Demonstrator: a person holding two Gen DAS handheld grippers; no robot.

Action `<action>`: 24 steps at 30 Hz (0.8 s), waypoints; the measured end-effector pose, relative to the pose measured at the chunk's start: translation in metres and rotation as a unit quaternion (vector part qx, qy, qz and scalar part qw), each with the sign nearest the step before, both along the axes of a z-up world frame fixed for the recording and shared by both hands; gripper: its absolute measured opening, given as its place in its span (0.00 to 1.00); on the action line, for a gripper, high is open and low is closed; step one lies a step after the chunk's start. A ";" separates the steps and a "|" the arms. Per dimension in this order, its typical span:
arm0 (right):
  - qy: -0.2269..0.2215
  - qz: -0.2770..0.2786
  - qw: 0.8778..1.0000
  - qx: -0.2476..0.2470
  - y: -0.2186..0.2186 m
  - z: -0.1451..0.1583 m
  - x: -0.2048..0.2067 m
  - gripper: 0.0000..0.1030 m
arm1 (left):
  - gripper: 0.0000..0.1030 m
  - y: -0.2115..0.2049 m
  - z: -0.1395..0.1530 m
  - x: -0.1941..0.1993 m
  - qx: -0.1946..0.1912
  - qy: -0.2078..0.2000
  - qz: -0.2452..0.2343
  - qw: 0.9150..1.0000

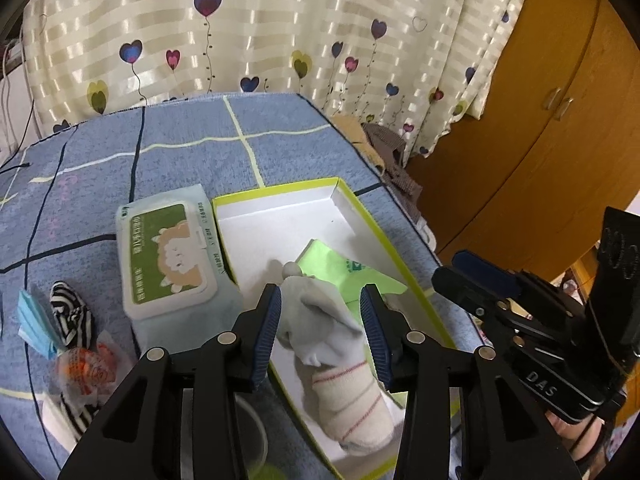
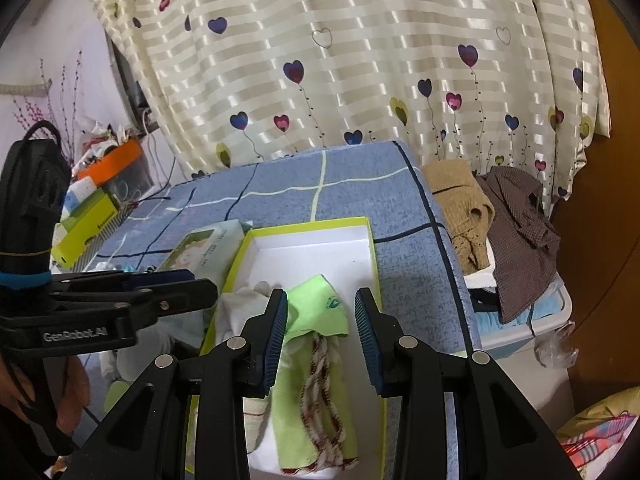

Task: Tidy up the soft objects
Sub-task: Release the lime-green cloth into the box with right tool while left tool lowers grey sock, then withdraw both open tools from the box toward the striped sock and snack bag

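Blue plaid cloth (image 1: 280, 148) covers a table, and on it sits a shallow box (image 1: 280, 192) with yellow-green walls and a white floor. Inside the box lie a grey and white sock (image 1: 344, 360) with thin red stripes and a green cloth (image 2: 308, 396) with a red and white twisted cord on top.

The left gripper (image 1: 320, 320) hangs over the sock with its jaws spread wide to either side; whether its pads touch the sock cannot be told. The right gripper (image 2: 322, 326) hangs over the green cloth, its jaws also wide apart, holding nothing.

Just beside the box on its left lies a wipes pack (image 1: 168, 256). Further left are a zebra-striped sock (image 1: 72, 312) and a blue mask (image 1: 34, 320). A heart-patterned curtain (image 1: 260, 32) hangs behind the table.
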State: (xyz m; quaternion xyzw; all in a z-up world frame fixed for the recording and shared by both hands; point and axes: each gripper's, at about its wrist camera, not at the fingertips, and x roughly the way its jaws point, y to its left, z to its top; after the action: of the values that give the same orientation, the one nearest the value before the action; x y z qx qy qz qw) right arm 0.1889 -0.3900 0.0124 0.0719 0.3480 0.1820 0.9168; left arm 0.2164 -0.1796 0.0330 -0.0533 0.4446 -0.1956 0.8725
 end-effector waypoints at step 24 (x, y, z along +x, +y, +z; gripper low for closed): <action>-0.039 0.022 0.999 -0.002 0.049 0.041 -0.084 0.51 | 0.41 0.068 0.025 -0.091 -0.028 -0.056 0.035 0.997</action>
State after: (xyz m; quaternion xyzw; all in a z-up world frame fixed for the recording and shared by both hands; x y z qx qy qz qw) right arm 0.1051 -0.3408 0.0537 0.0550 0.3138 0.2044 0.9256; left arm 0.1249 -0.1112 0.0578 -0.0823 0.3870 -0.1798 0.9006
